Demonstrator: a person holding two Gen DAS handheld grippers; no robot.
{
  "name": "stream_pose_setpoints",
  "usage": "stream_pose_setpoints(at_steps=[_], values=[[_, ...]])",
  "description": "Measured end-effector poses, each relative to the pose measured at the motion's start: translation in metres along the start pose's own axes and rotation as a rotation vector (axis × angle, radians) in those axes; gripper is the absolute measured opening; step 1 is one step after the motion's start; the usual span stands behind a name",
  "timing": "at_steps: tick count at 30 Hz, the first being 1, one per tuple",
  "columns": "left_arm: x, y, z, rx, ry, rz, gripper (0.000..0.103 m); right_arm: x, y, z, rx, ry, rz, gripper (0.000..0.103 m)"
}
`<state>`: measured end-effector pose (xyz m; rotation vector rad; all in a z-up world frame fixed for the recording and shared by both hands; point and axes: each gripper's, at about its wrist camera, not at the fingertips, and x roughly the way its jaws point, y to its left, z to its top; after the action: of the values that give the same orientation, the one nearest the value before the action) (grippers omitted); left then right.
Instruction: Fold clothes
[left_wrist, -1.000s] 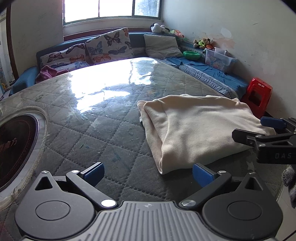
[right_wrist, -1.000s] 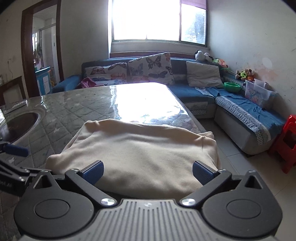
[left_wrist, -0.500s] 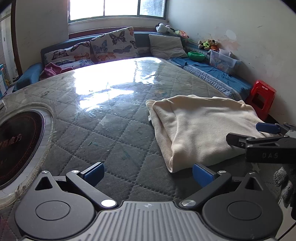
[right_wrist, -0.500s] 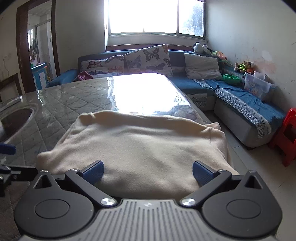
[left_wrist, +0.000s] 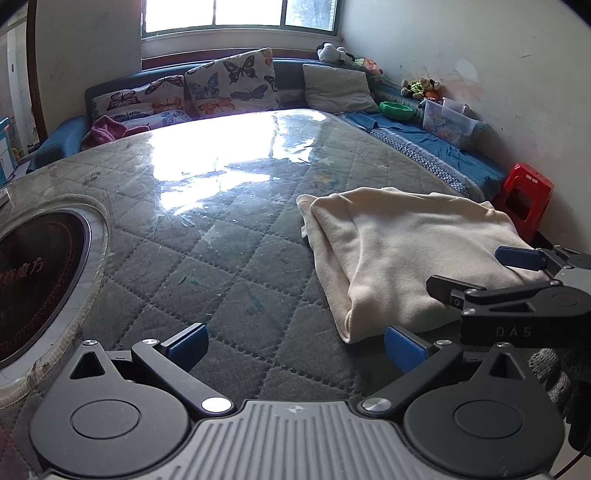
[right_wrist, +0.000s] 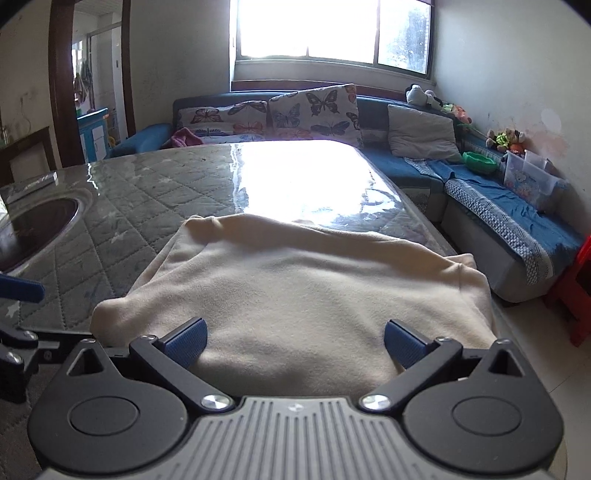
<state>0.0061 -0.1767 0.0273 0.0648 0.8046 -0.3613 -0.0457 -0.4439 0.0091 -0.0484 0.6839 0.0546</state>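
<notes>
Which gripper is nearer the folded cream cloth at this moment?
Right. The right gripper is open directly over the near edge of the cream cloth. The left gripper is open over bare tabletop, with the cloth off to its right.

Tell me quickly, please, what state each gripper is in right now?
Left gripper: open, holding nothing.
Right gripper: open over the cream garment, not gripping it.

A quilted grey table under glossy clear plastic (left_wrist: 229, 236) carries a round dark inset cooktop (left_wrist: 33, 280), ringed by a blue corner sofa (right_wrist: 517, 229) with butterfly-print cushions (right_wrist: 314, 110) and a red plastic stool (left_wrist: 524, 199).
</notes>
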Motion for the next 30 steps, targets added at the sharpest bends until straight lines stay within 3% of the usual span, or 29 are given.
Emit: stream_pose_setpoints(at_steps=[12,22,26,30], values=[[0.000,0.003,0.009,-0.014,-0.012,-0.008,0.103,-0.008,-0.012,0.015,0.011,-0.040,0.024,0.103],[0.016,-0.005,0.029,0.003,-0.018,-0.003,0.103,0.017,-0.046,0.028,0.051,0.010,0.017,0.103],[0.028,-0.005,0.029,0.014,0.006,0.010,0.103,0.029,-0.045,0.016,0.022,0.045,0.012,0.103],[0.032,-0.004,0.029,0.016,0.021,0.008,0.103,0.026,-0.047,0.027,0.015,0.045,0.034,0.103]])
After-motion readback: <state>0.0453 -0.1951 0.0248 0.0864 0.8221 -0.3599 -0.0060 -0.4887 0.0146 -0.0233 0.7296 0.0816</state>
